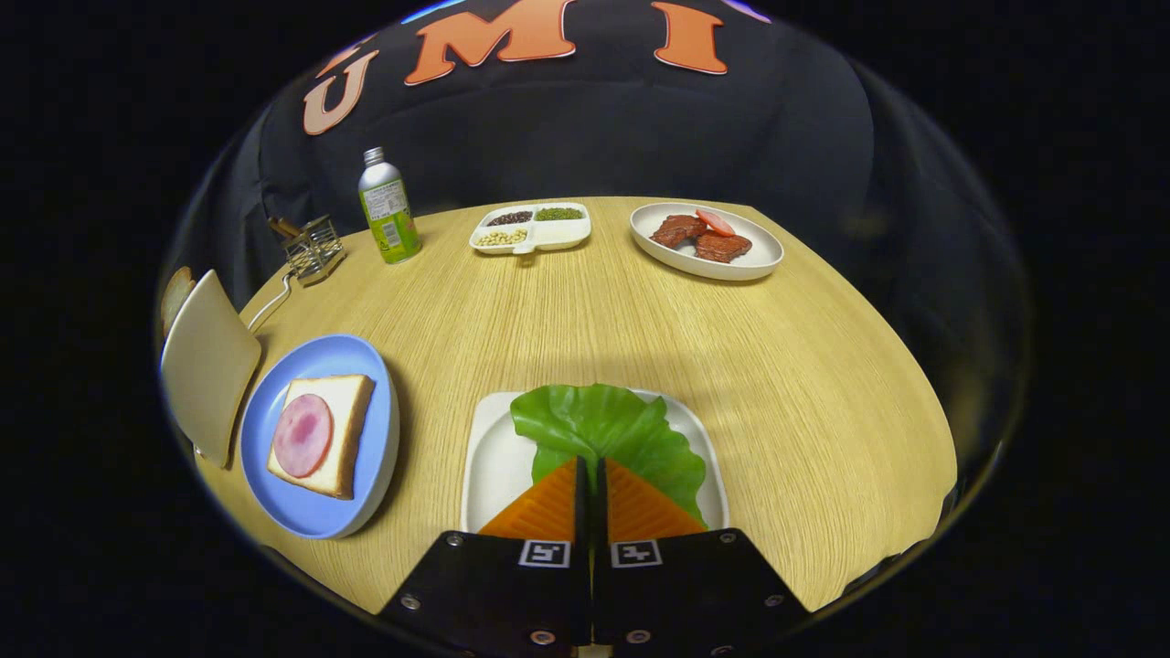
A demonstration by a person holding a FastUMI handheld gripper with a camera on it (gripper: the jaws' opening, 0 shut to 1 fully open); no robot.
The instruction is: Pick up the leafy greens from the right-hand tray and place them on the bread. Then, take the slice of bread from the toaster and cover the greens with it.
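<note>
claw [591, 471] is pinched nearly closed over the lettuce leaf [608, 429] on the white tray [489, 457], can't tell if it's gripping. thin hold could drop it before the ham bread [322, 434].

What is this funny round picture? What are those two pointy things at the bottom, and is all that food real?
A person holds a gripper, a two-finger pincher, and a camera on it looks forward along the fingers. They are pressed together over a green lettuce leaf on a white tray; I cannot tell if they pinch it. Beside it, a blue plate carries bread with ham. Farther away stand a bottle, a beans dish and a meat plate. Whether it's real, I can't tell.
</note>
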